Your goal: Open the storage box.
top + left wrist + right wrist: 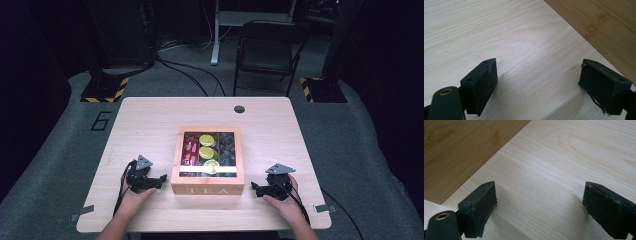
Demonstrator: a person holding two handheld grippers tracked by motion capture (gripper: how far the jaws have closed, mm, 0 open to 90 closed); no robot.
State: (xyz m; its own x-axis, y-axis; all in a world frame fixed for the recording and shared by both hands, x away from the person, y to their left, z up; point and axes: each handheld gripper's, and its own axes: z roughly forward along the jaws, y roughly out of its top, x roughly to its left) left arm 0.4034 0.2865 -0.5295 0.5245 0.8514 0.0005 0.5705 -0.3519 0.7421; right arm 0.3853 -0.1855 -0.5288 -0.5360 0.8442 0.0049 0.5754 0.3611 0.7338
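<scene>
Tea box (207,187) between open table (150,120) flanks

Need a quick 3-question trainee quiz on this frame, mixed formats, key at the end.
1. True or false: the tea box on the table has its lid shut.
2. Multiple choice: the left gripper is A) shut on a tea bag, B) open over bare table beside the box, C) inside the box.
3. Fill in: the word printed on the front of the box is ____.

Key:
1. True; the windowed lid lies flat, with the contents seen through it.
2. B; in the left gripper view its jaws stand wide apart with nothing between them. The right gripper is likewise open on the other side of the box.
3. TEA.
</scene>
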